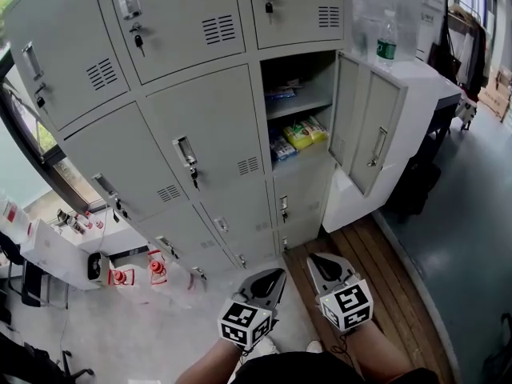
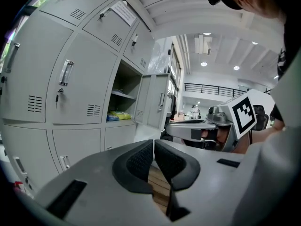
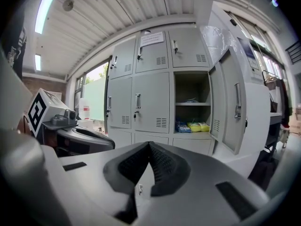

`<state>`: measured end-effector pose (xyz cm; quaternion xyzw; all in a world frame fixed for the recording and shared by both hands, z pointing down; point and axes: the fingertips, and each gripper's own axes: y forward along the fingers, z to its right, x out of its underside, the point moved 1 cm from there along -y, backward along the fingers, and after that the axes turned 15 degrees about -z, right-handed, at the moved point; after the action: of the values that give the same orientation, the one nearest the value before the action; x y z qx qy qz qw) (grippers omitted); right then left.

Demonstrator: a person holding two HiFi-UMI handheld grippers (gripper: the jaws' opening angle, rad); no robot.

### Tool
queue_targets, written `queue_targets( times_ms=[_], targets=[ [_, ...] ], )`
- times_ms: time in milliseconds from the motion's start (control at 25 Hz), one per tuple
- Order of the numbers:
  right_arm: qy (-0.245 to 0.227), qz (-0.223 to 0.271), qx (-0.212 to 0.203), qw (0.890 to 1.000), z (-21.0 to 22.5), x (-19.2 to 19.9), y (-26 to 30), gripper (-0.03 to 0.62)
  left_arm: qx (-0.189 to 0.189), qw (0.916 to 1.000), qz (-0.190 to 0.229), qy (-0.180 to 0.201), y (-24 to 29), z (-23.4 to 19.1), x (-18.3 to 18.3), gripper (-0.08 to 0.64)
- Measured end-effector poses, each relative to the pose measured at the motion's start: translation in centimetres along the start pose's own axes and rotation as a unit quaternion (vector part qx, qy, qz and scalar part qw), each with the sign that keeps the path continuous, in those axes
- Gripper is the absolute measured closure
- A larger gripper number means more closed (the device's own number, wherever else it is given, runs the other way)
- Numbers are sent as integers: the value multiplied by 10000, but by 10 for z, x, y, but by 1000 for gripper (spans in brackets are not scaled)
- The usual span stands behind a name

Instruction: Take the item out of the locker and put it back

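Note:
The grey locker bank has one compartment [image 1: 300, 106] open, its door [image 1: 364, 126] swung out to the right. On the compartment's floor lie a yellow packet [image 1: 306, 132] and a blue packet [image 1: 281, 147]; a small blue item [image 1: 280, 93] rests on the shelf above. The right gripper view shows the same yellow packet [image 3: 198, 126] and blue packet [image 3: 182, 126]. My left gripper [image 1: 278, 274] and right gripper [image 1: 314, 259] sit side by side low in the head view, well short of the lockers. Both are shut with nothing between the pads [image 2: 141, 160], [image 3: 162, 166].
A white cabinet [image 1: 424, 86] stands right of the open door with a water bottle [image 1: 387, 42] on top. A strip of wooden flooring [image 1: 384, 270] runs under my right gripper. Red-and-white objects [image 1: 136, 274] sit on the floor at the left. Keys hang in the neighbouring locker doors [image 1: 192, 174].

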<state>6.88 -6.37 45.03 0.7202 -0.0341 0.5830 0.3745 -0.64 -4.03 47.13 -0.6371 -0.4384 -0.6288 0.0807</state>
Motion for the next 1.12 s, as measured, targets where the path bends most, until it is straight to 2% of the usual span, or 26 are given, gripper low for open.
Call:
queue_targets(
  times_ms=[440,1120],
  targets=[
    [-47,105,-368,9993,7,12,-22,540,-270,9996,7,-50,6,32,1,538],
    [-223,149,-567,9980,10,22,-46,540,-410,9990,153,-90,8,61,3,538]
  ],
)
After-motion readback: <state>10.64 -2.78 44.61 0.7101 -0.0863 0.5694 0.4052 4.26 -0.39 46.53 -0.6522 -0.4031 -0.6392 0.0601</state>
